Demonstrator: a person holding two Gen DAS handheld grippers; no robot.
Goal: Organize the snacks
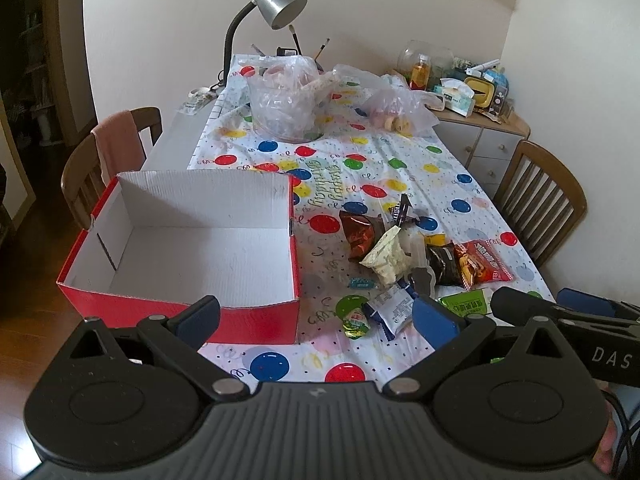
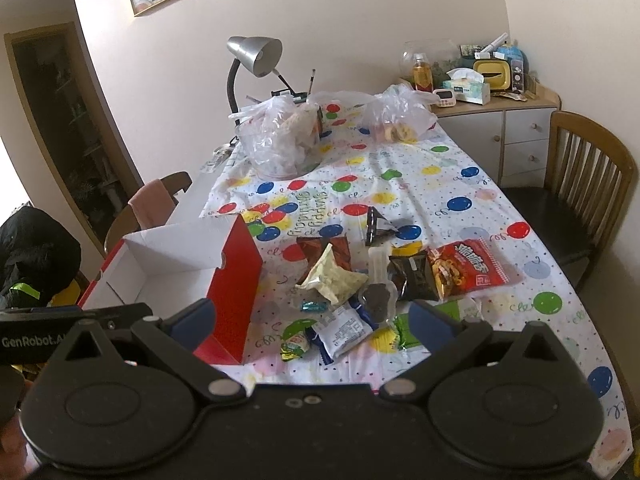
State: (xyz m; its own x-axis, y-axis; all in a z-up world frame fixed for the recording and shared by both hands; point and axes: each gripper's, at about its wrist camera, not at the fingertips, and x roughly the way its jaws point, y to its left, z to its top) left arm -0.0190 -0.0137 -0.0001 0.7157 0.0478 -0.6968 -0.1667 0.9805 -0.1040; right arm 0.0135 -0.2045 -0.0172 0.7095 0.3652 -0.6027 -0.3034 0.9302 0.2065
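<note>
— So, what's the scene at this dining table (image 1: 176,132) draped in a balloon-print birthday cloth (image 1: 400,176)?

— Two hand-held black grippers with blue finger pads hover at the near edge, above a loose heap of packaged snacks. The left gripper (image 1: 316,316) has its fingers spread wide and holds nothing; so does the right gripper (image 2: 312,320), fingers apart and empty. Neither touches a packet.

— And the box?

— An open red cardboard box with a white corrugated inside (image 1: 192,248) sits left of the heap, its mouth up and nothing visible in it. It looks set there as the destination, close enough that a packet needs only a short carry across.

— Where do the snacks lie?

— All on the cloth, none in the box. A red crinkled bag printed with fried rings (image 2: 472,270) lies farthest right, touching a dark brown pouch (image 2: 412,276). A pale cream packet (image 2: 334,282) leans over a glossy brown foil bag (image 2: 320,250). Nearest the grippers rest a white-and-blue wrapped biscuit packet (image 2: 346,332), a small green-and-gold foil sweet (image 2: 294,344) and a green sachet (image 1: 466,302). A clear plastic piece (image 2: 376,284) lies among them; what it contains is hard to make out.

— Why the wide-open fingers?

— Likely readiness for a first pick; the nearest packets lie flat, so they may need pinching at an edge.

— Anything else?

— Clear plastic bags (image 1: 284,104) and a silver gooseneck desk lamp (image 1: 276,4) stand well apart at the far end.
</note>
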